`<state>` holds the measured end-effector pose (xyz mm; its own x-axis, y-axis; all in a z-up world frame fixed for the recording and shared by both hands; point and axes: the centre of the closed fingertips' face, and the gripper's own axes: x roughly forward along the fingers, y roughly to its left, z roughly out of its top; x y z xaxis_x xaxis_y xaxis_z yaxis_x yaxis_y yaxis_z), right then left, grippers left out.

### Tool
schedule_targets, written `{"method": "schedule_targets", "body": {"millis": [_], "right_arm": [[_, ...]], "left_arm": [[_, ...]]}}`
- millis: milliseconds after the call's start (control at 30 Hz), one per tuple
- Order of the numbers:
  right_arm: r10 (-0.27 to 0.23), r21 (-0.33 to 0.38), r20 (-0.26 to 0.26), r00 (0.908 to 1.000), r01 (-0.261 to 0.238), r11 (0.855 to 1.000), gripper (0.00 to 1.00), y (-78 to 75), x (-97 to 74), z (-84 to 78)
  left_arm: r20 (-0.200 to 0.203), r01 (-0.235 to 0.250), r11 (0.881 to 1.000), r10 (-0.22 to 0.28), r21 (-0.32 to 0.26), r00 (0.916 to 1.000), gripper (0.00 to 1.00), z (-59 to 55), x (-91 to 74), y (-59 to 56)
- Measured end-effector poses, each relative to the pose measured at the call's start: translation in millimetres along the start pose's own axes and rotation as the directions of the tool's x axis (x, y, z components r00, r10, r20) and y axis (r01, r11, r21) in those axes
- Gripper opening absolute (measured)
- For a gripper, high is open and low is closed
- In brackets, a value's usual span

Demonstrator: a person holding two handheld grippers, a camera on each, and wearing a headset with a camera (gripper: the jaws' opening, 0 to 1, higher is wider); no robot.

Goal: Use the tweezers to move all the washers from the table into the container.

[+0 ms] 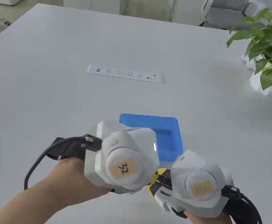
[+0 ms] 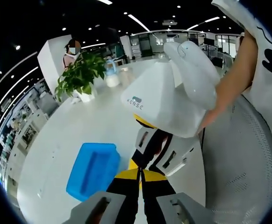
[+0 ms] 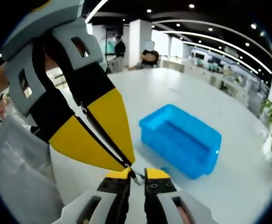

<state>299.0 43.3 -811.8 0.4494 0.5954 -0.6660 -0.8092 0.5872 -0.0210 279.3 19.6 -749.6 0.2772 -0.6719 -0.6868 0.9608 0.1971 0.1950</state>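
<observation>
The blue container [image 1: 166,133] stands on the white table [image 1: 56,93], just beyond both grippers. My left gripper [image 1: 151,185] and right gripper [image 1: 163,176] meet tip to tip near the table's front edge. In the right gripper view the left gripper [image 3: 129,163] reaches in from the upper left, its yellow jaws shut on thin dark tweezers [image 3: 103,133]. The tweezers' end lies pinched between the nearly closed jaws of my right gripper [image 3: 137,176]. The container [image 3: 180,140] is empty as far as I see. From the left gripper [image 2: 139,173], the container [image 2: 93,170] lies to the left.
A white power strip [image 1: 125,73] lies mid-table behind the container. A potted plant [image 1: 267,42] stands at the table's right edge. Wide bare table spreads left and beyond. People [image 3: 148,56] stand far off in the room.
</observation>
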Motion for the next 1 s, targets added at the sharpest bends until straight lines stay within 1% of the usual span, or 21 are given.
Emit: {"method": "schedule_targets", "body": {"millis": [67,167,300,367,433,500,533,600,667,733,800,833,867,900,967,1000], "right_arm": [[0.001,0.003,0.001,1.0000,-0.001,1.000,0.07,-0.3,0.1,0.8],[-0.003,-0.015,-0.003,1.0000,0.002,1.000,0.06,-0.5,2.1,1.5],[0.007,0.013,-0.003,1.0000,-0.007,1.000,0.06,-1.1,3.1,0.3],[0.010,0.012,-0.004,0.9999,-0.010,1.000,0.06,-0.3,3.2,0.2],[0.010,-0.014,-0.012,0.9999,-0.011,1.000,0.05,0.8,3.5,-0.3],[0.005,-0.046,-0.018,0.9998,-0.006,0.999,0.05,2.2,3.3,-1.0],[0.010,-0.061,-0.021,0.9997,-0.012,0.998,0.04,2.9,2.9,-1.6],[0.017,-0.061,-0.029,0.9994,-0.018,0.998,0.04,2.9,2.0,-2.2],[0.019,-0.081,-0.037,0.9991,-0.022,0.996,0.04,3.0,1.5,-3.2],[0.010,-0.105,-0.039,0.9992,-0.014,0.994,0.03,2.8,1.3,-3.3],[0.009,-0.102,-0.041,0.9991,-0.014,0.995,0.03,1.4,1.4,-2.8],[0.011,-0.096,-0.042,0.9991,-0.015,0.995,0.03,1.3,1.5,-2.7],[0.012,-0.098,-0.040,0.9991,-0.015,0.995,0.03,0.9,1.7,-1.9],[0.012,-0.099,-0.041,0.9991,-0.016,0.995,0.03,0.7,1.8,-1.6],[0.019,-0.094,-0.042,0.9989,-0.023,0.995,0.03,0.4,2.3,-1.0],[0.025,-0.083,-0.042,0.9988,-0.029,0.996,0.03,0.1,2.7,-0.4]], "left_arm": [[-0.001,0.000,1.000,0.000,-0.003,1.0000,0.00,-0.5,-0.5,1.0],[-0.001,0.000,1.000,0.000,-0.003,1.0000,0.00,-0.5,0.0,1.3],[0.007,0.003,1.000,-0.003,-0.019,1.0000,0.00,-0.8,-0.6,2.1],[0.006,0.000,1.000,0.000,-0.020,1.0000,0.00,-1.2,-0.8,2.2],[0.005,-0.003,1.000,0.003,-0.023,1.0000,0.00,-1.6,-1.1,1.6],[0.009,-0.009,0.999,0.009,-0.036,0.9999,0.00,-1.8,-1.2,0.7],[0.013,-0.009,0.999,0.010,-0.048,0.9999,0.00,-1.9,-1.3,-0.3],[0.022,-0.012,0.998,0.014,-0.065,0.9997,0.00,-1.3,-0.8,-2.3],[0.025,-0.021,0.998,0.022,-0.062,0.9994,0.00,-0.8,-0.4,-4.0],[0.027,-0.040,0.997,0.042,-0.061,0.9988,0.00,0.2,0.5,-3.2],[0.030,-0.064,0.996,0.066,-0.064,0.9974,0.00,0.6,0.6,-1.0],[0.031,-0.069,0.995,0.072,-0.072,0.9969,0.00,0.6,0.5,-0.2],[0.033,-0.086,0.990,0.090,-0.112,0.9954,0.00,-0.3,-0.3,2.0],[0.035,-0.086,0.986,0.092,-0.143,0.9951,0.00,-1.1,-0.8,2.6],[0.042,-0.089,0.977,0.099,-0.194,0.9942,0.00,-3.4,-3.0,4.4],[0.047,-0.100,0.972,0.112,-0.212,0.9926,0.00,-5.5,-5.7,6.6]]}}
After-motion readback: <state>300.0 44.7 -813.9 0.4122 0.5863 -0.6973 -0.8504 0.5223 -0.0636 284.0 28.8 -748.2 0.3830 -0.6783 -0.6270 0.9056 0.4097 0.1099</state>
